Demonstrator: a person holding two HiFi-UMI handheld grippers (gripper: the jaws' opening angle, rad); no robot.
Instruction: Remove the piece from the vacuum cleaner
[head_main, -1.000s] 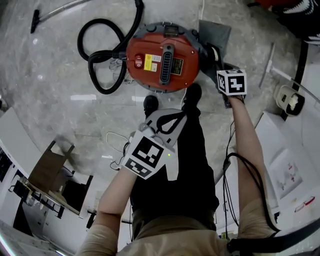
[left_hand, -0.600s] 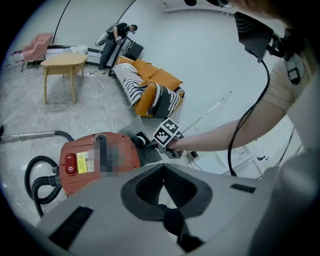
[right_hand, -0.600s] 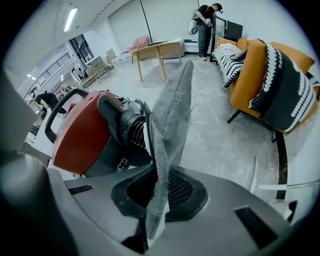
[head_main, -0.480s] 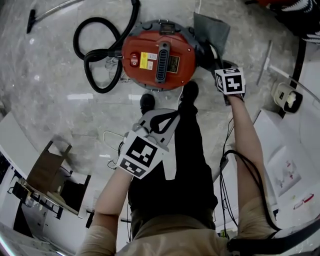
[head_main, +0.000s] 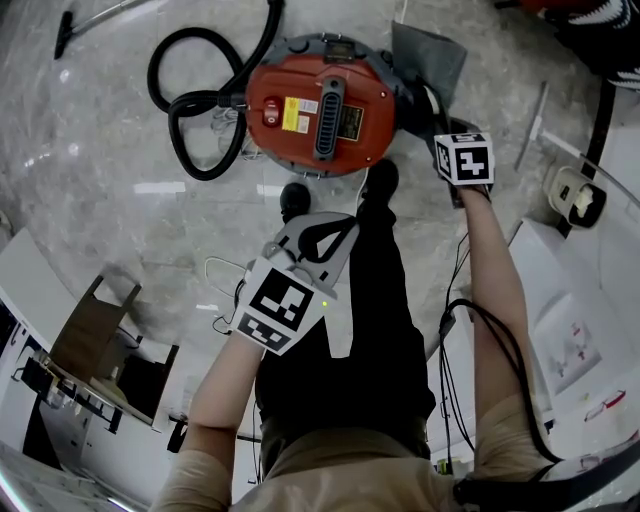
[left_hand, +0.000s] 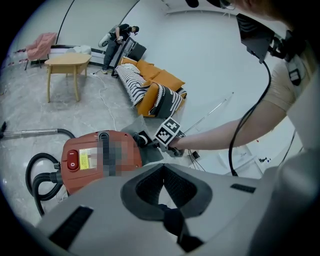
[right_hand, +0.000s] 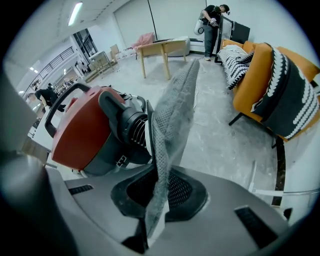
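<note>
The red vacuum cleaner (head_main: 318, 105) stands on the marble floor at the top of the head view, and also shows as the red vacuum cleaner (left_hand: 100, 157) (right_hand: 80, 130) in both gripper views. A grey fabric bag (head_main: 428, 55) (right_hand: 172, 125) rises from its right side. My right gripper (head_main: 462, 160) (right_hand: 162, 187) is beside the vacuum, shut on the bag's lower edge. My left gripper (head_main: 318, 235) (left_hand: 162, 200) hangs nearer me, above my legs and apart from the vacuum. Its jaws meet with nothing between them.
A black hose (head_main: 190, 110) coils left of the vacuum, with a metal wand (head_main: 100, 25) beyond it. My shoes (head_main: 380, 185) stand just below the vacuum. An orange sofa (right_hand: 280, 85) and a wooden table (right_hand: 160, 50) stand behind. Cables (head_main: 225, 290) lie on the floor.
The head view has shifted slightly, so the vacuum sits a little higher in frame. Both grippers keep their places, and the right one still holds the bag.
</note>
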